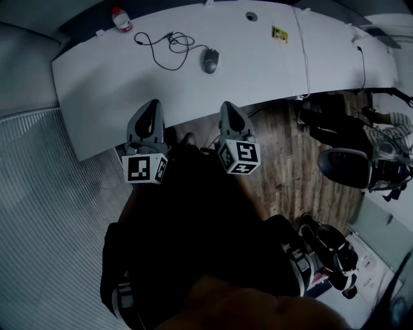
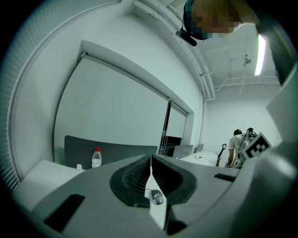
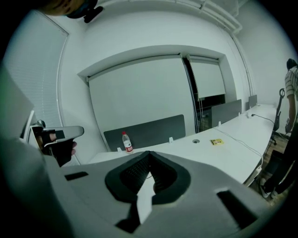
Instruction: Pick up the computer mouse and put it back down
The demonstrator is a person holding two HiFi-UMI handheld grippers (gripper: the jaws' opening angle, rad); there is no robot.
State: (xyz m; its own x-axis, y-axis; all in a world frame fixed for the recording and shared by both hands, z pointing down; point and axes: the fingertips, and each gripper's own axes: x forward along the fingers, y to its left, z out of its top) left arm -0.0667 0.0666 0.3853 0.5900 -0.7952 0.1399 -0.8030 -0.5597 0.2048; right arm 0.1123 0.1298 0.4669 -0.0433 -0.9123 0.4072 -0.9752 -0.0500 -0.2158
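Observation:
The dark grey computer mouse (image 1: 210,60) lies on the white desk (image 1: 116,97), its black cable (image 1: 169,46) looped to its left. My left gripper (image 1: 153,104) and right gripper (image 1: 230,106) hover side by side over the desk's near edge, short of the mouse. Both are shut with nothing between their fingers. In the left gripper view the mouse (image 2: 157,197) shows far off through the slit below the touching tips of the left gripper (image 2: 151,160). In the right gripper view the right gripper (image 3: 149,156) hides the mouse.
A red-capped water bottle (image 1: 121,19) stands at the desk's far left corner. A yellow card (image 1: 279,34) and a round grommet (image 1: 251,16) lie further right. A dark office chair (image 1: 347,166) and a seated person (image 1: 387,129) are at the right, over wooden floor.

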